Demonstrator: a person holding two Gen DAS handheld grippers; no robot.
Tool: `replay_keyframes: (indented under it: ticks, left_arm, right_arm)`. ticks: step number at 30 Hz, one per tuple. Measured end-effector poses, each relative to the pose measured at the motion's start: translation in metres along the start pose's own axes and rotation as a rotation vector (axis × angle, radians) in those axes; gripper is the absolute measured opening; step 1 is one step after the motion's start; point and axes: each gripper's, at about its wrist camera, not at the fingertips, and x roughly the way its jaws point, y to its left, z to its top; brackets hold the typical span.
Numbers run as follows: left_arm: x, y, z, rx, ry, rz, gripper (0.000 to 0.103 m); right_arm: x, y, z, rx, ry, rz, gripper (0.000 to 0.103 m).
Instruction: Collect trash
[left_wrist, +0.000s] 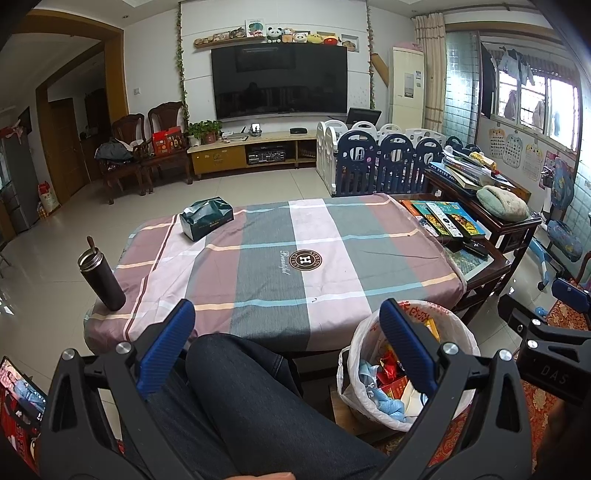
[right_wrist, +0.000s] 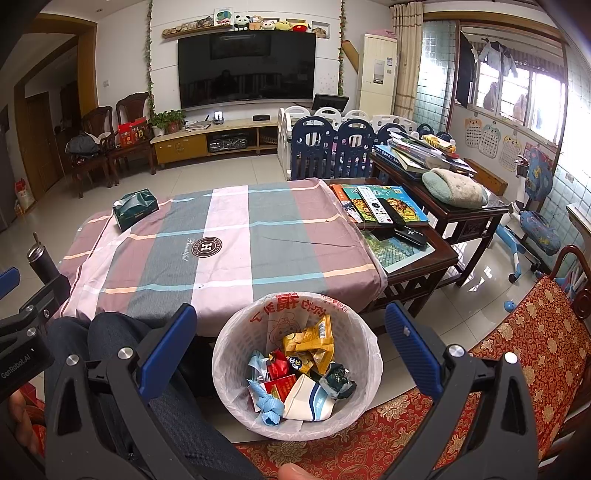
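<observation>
White plastic lines the bin (right_wrist: 236, 347) on the floor just beside the table (right_wrist: 229, 243), and the wrappers (right_wrist: 306, 354) already lie inside it. Both the left gripper (left_wrist: 288, 325) and the right gripper (right_wrist: 291, 325) gape wide, grasping nothing. With the cloth seemingly free of litter, a slow look over the table edges for strays seems wisest.

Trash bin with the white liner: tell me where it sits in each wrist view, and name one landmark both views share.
Left wrist view: the trash bin is at lower right, partly hidden behind one finger of the left gripper.
Right wrist view: the trash bin is at bottom centre, between the fingers of the right gripper, with wrappers inside.
Shared landmark: the green tissue box on the table's far left corner.
</observation>
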Motion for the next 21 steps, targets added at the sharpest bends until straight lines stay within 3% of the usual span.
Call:
replay_keyframes:
  ticks: [21]
  left_arm:
    - [0.01, 0.0, -0.001, 0.008, 0.032, 0.008, 0.1]
  right_arm:
    - [-0.007, -0.004, -0.015, 0.01, -0.011, 0.022, 0.099]
